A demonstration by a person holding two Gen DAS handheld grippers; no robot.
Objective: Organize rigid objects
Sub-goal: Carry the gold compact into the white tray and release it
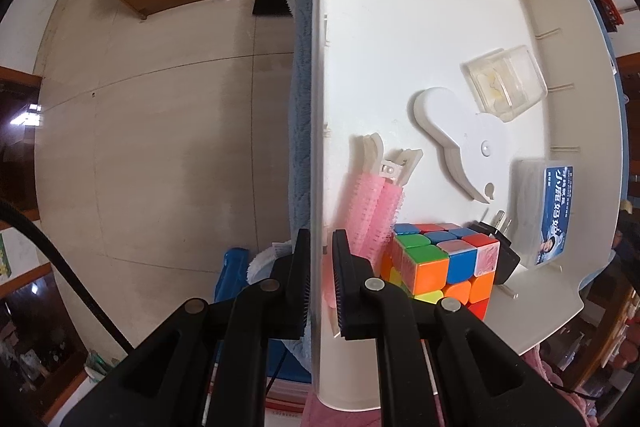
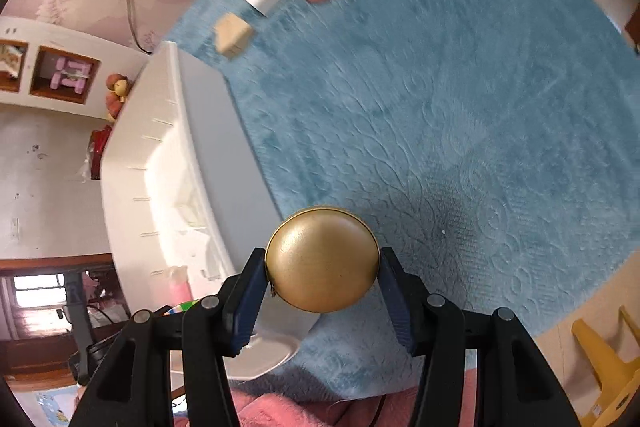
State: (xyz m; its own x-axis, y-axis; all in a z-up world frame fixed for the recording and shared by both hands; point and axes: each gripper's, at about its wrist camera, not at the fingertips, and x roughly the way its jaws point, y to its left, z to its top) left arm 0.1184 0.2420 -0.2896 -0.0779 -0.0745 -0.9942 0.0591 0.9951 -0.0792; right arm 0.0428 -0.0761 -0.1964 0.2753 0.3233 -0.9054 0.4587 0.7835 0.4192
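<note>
A: Where's the gold case [image 2: 322, 259] now?

B: Clamped in the right claw [image 2: 323, 287], 1 finger on each side of it, held above the blue blanket [image 2: 440, 115]. The white bin [image 2: 160, 155] lies to that claw's left, just beside it, its wall between the case and the inside.

A: And the left claw [image 1: 321, 283]?

B: Its 2 fingers straddle the bin's near wall [image 1: 316, 147], 1 outside and 1 inside, closed to a narrow gap around it. I'd judge it grips the wall to steady the bin, though I can't see contact on both pads.

A: So which way does the case go?

B: Left and over the rim, I'd guess. The right hand is the 1 carrying it, so it's the nearer.

A: Anything in the way inside?

B: The near end is crowded: a cube [image 1: 444, 267], pink rollers [image 1: 372, 211], a black plug [image 1: 504, 255], a white clip [image 1: 452, 135]. A clear box [image 1: 504, 83] and a labelled box [image 1: 544, 211] sit farther along. The far end looks bare, so that seems the safer drop.

A: More left on the blanket?

B: About 5 small things, well apart from the claw, blurred.
</note>
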